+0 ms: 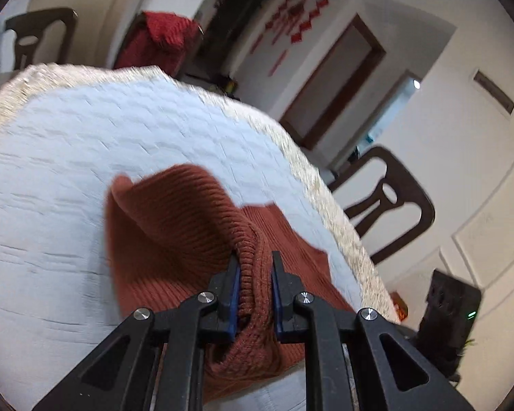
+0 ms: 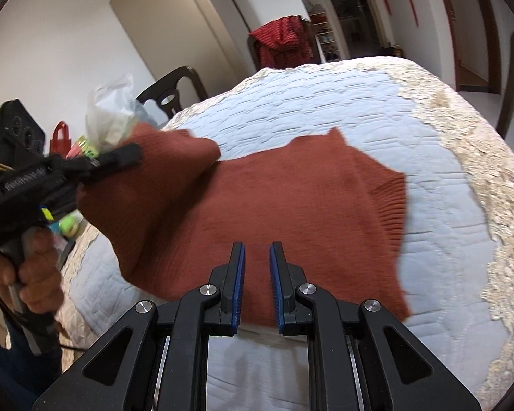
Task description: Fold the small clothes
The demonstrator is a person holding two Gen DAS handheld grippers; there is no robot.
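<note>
We see a rust-red knit sweater [image 2: 291, 212] spread over a table [image 2: 411, 120] covered with a pale blue quilted cloth [image 1: 85, 157] that has a cream fringed border [image 2: 479, 157]. Most of the sweater lies flat on the cloth, its ribbed hem [image 2: 394, 212] turned toward the table's right edge in the right wrist view.

Our left gripper [image 1: 255, 274] is clamped on a ribbed edge of the sweater: the knit is bunched between its blue pads [image 1: 234, 294], and from there the cloth rises in a raised fold [image 1: 174, 212] clear of the table. In the right wrist view the same gripper [image 2: 126, 156] shows at the left, over the table's left edge, with the sweater's corner drawn up toward it and a hand [image 2: 34, 267] wrapped round its handle. Whether the pinched part is a cuff or a hem we cannot tell.

Our right gripper [image 2: 257, 260] hangs over the sweater's near edge. Its jaws stand a narrow gap apart with nothing between them; the red knit shows through the gap below, and we cannot tell whether the tips touch it.

Beyond the table's far edge, dark chairs [image 1: 387, 202] stand around it, one draped with a red garment [image 2: 284, 41]. A crumpled plastic bag [image 2: 113, 113] sits past the left edge.
</note>
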